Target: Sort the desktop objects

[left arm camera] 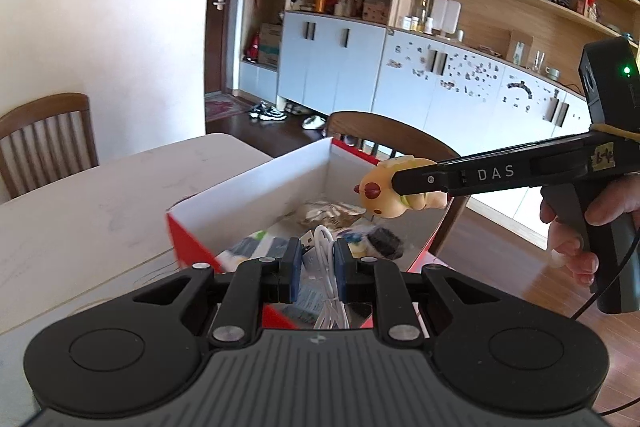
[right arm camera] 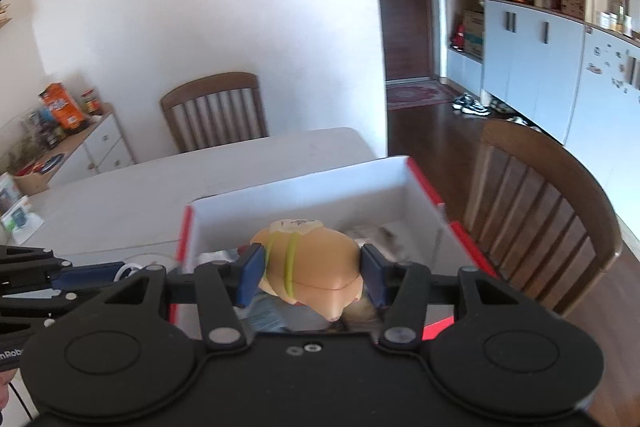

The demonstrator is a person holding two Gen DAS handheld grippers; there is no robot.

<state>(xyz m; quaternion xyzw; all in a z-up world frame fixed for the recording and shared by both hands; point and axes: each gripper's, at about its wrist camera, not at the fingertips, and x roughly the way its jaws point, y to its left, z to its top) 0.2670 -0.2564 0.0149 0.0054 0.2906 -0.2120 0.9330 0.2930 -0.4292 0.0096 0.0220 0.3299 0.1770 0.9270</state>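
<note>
Left hand-held gripper [left arm camera: 316, 269], bottom centre of its own view: blue pads drawn together on a thin coiled white USB cable [left arm camera: 326, 267], pinched tight so the slack loops hang free over the box. Right hand-held gripper [right arm camera: 310, 273], bottom centre of its view: blue pads part-way closed and clamped on the flanks of one tan rubbery squeeze-toy chicken [right arm camera: 316, 267] with a yellow-green band; wide soft body, so the jaws stay partly apart. Both items hover above the open red-sided cardboard box with white inside [left arm camera: 256, 183], likely for dropping in. Box sits at the far right edge of the pale counter [left arm camera: 80, 211] and already holds a blurred jumble, count unclear. Counted: two grippers, one cable, one toy, one box. Beyond, two brown wooden slat-back chairs [right arm camera: 216, 111].
</note>
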